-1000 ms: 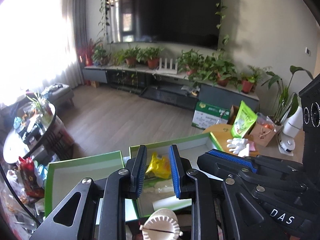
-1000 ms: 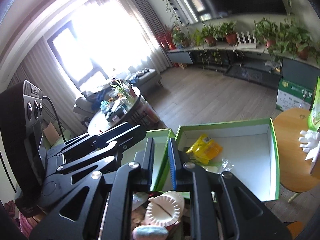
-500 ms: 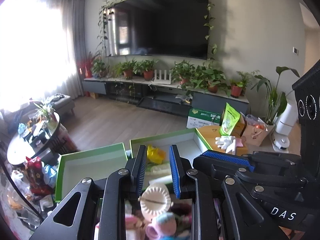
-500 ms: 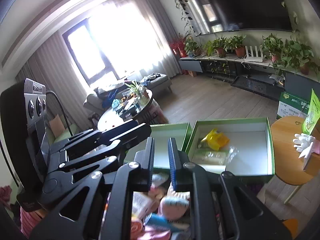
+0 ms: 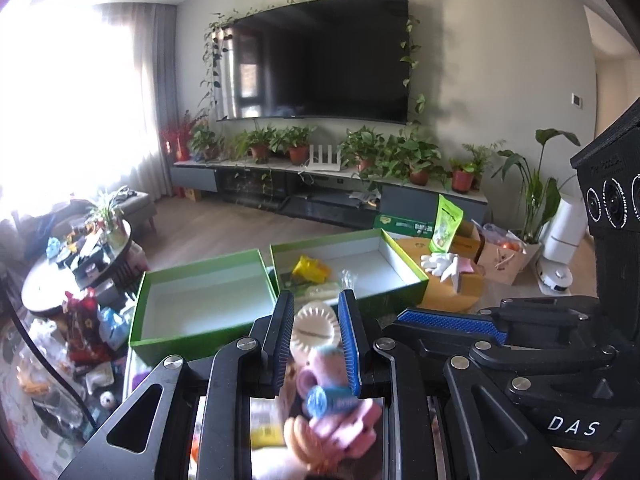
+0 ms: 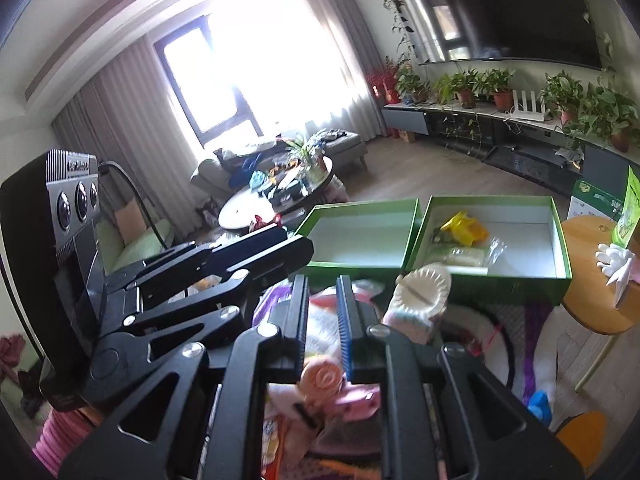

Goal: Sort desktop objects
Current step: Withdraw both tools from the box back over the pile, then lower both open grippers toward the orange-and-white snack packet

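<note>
Two green boxes (image 5: 202, 304) sat side by side at tabletop's far edge: left one bare, right one (image 6: 560, 240) holding yellow packet (image 6: 464, 229).

Toy heap (image 6: 332, 364) lay below me, blurred.

My left claw (image 5: 314, 338) and right claw (image 6: 322, 312) were closed, gripping nothing.

Risk: closed claws could plough heap, knocking white dumpling press (image 6: 424, 292) off pile.

Right view alone showed sofa; left view, whole TV.

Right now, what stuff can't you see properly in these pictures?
- Pile of pink and blue toys, left wrist view: blurred, partly behind the black left gripper.
- Green cardboard box with the yellow packet, right wrist view: its other contents are too small to name.
- Round wooden table: cut off by the right edge.
</note>
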`<act>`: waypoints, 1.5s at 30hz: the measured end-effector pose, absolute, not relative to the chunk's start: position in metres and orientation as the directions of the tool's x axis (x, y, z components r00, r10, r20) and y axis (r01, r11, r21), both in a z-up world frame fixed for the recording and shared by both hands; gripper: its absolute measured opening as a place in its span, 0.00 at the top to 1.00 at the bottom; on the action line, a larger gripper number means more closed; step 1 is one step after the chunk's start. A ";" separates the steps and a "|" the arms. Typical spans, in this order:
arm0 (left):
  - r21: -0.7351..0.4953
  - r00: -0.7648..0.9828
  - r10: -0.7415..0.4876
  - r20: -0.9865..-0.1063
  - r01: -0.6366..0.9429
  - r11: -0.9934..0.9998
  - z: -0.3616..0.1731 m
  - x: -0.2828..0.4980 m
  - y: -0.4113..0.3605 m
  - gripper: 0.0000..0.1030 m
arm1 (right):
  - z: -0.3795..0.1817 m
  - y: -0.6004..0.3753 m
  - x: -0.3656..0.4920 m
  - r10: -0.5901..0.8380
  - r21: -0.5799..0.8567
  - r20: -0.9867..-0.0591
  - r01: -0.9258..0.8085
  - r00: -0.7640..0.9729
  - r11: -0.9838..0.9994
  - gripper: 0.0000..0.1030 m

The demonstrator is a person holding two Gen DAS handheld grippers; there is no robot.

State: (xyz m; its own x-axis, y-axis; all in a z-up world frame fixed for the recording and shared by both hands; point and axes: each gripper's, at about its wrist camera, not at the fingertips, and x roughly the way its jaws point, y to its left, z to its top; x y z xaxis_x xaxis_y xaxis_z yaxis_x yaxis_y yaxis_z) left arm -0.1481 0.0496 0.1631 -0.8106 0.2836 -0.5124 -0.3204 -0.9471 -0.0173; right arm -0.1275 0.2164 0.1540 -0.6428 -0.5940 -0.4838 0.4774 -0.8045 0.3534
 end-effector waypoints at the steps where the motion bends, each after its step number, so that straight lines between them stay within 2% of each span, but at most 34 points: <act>1: -0.023 -0.811 0.285 -0.511 -0.319 -0.947 0.162 -0.144 0.047 0.78 | 0.153 0.212 -0.122 -0.592 0.342 -0.487 0.483 -0.642 -0.806 0.85; 7: -0.036 -0.826 0.280 -0.490 -0.302 -0.953 0.159 -0.120 0.025 0.78 | 0.155 0.188 -0.094 -0.590 0.287 -0.512 0.523 -0.624 -0.802 0.85; 14: -0.047 -0.819 0.272 -0.506 -0.289 -0.956 0.141 -0.094 0.006 0.78 | 0.148 0.168 -0.071 -0.598 0.267 -0.529 0.551 -0.602 -0.790 0.85; 21: -0.043 -0.813 0.240 -0.531 -0.257 -0.966 0.108 -0.072 -0.010 0.78 | 0.120 0.141 -0.048 -0.592 0.244 -0.583 0.575 -0.557 -0.781 0.85; 27: -0.089 -0.785 0.248 -0.567 -0.241 -0.966 0.077 -0.059 -0.025 0.78 | 0.089 0.124 -0.036 -0.600 0.262 -0.623 0.589 -0.502 -0.764 0.85; 33: -0.111 -0.767 0.237 -0.597 -0.214 -0.971 0.041 -0.050 -0.035 0.78 | 0.060 0.107 -0.024 -0.560 0.215 -0.666 0.592 -0.493 -0.777 0.84; 41: -0.158 -0.754 0.238 -0.613 -0.177 -0.971 0.016 -0.047 -0.050 0.60 | 0.035 0.099 -0.022 -0.548 0.228 -0.694 0.579 -0.467 -0.783 0.83; 45: -0.176 -0.740 0.247 -0.625 -0.175 -0.969 0.005 -0.045 -0.055 0.59 | 0.028 0.097 -0.021 -0.537 0.222 -0.699 0.570 -0.472 -0.791 0.76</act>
